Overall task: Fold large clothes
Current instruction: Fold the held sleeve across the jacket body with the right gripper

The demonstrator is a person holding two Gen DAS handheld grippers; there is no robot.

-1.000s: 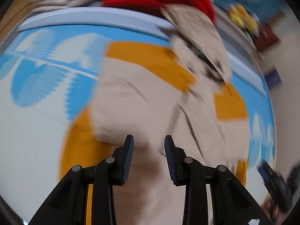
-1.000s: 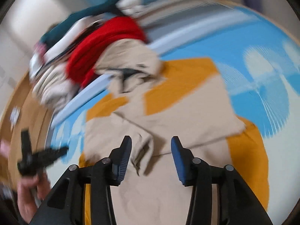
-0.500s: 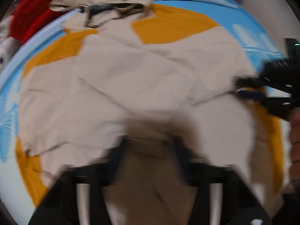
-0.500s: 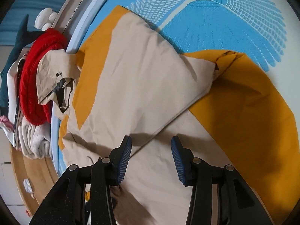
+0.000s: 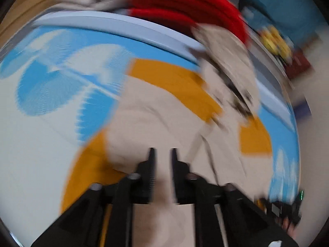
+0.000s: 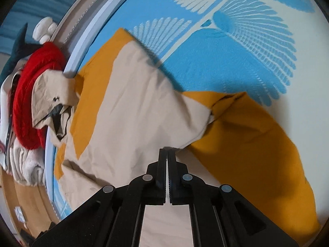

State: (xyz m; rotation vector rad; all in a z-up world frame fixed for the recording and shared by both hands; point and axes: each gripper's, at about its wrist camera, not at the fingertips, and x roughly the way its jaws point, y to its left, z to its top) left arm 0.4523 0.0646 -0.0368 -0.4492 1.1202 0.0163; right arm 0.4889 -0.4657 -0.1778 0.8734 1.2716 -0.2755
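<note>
Nearest in the right wrist view, the right gripper [image 6: 167, 151] has just closed its jaws tight on the near edge of the beige and orange jacket [image 6: 131, 111], likely to lift that edge for a fold. In the blurred left wrist view, the left gripper [image 5: 162, 154] has just been opening, its jaws narrowly apart over the beige cloth; no grip shows. The jacket lies spread on the blue patterned sheet [image 6: 236, 47], its hood at the far edge against a red garment [image 6: 30, 86] on a pile of clothes.
</note>
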